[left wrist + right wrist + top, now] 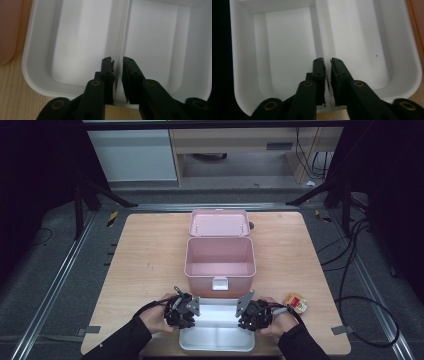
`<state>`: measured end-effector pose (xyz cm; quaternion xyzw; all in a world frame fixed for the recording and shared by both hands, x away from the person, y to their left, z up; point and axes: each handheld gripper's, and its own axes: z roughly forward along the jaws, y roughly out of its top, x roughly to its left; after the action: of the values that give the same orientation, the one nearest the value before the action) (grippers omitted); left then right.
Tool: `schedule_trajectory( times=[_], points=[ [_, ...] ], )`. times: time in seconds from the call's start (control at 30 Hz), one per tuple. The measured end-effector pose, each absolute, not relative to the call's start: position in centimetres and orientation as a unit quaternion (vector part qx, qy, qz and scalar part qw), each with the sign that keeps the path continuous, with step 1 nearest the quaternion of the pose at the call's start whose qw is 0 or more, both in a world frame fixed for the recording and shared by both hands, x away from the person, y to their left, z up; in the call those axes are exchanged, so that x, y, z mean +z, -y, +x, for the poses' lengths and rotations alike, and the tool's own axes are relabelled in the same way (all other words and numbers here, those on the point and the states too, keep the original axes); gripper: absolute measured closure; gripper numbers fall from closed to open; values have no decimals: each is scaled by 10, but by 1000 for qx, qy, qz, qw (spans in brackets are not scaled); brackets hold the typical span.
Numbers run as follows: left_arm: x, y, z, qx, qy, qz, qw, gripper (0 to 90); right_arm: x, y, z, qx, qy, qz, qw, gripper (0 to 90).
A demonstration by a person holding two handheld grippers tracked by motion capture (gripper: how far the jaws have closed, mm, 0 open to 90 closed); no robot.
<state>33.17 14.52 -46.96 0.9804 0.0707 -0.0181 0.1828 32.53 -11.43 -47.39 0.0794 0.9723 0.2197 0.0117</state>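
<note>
A white two-compartment tray [216, 326] lies at the table's front edge, between my two grippers. My left gripper [186, 313] is at its left end and my right gripper [251, 315] at its right end, both pointing down. In the left gripper view, my left gripper [117, 60] straddles the tray's middle divider [123, 27] with a small gap beside the pads. The right gripper view has my right gripper [327, 60] astride the same divider [319, 27], jaws slightly apart. Both tray compartments [75, 42] [362, 37] are bare.
A pink box [220, 257] stands open just behind the tray, its lid [219, 223] lying back and its latch facing the tray. A small yellow and red packet [296, 303] lies on the table to the right. The table's front edge runs under the person's forearms.
</note>
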Motion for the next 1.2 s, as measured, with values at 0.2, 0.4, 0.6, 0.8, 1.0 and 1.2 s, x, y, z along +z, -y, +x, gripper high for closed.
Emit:
schedule_trajectory(
  times=[0.2, 0.4, 0.6, 0.8, 1.0, 1.2],
  points=[
    [-457, -161, 331, 5, -101, 970, 223, 649, -461, 128, 326, 280, -946, 154, 50, 555],
    [-441, -185, 330, 48, -151, 953, 260, 498, -451, 155, 333, 311, -913, 250, 88, 414],
    [-438, -218, 343, 74, -244, 923, 287, 362, -443, 191, 343, 321, -878, 335, 118, 357],
    [-440, -255, 360, 97, -330, 890, 301, 325, -438, 214, 349, 306, -860, 381, 150, 305],
    [-446, -275, 369, 110, -365, 877, 294, 304, -440, 241, 353, 278, -841, 434, 164, 260],
    [-451, -282, 373, 112, -380, 871, 290, 303, -445, 260, 356, 252, -830, 471, 160, 214]
  ],
)
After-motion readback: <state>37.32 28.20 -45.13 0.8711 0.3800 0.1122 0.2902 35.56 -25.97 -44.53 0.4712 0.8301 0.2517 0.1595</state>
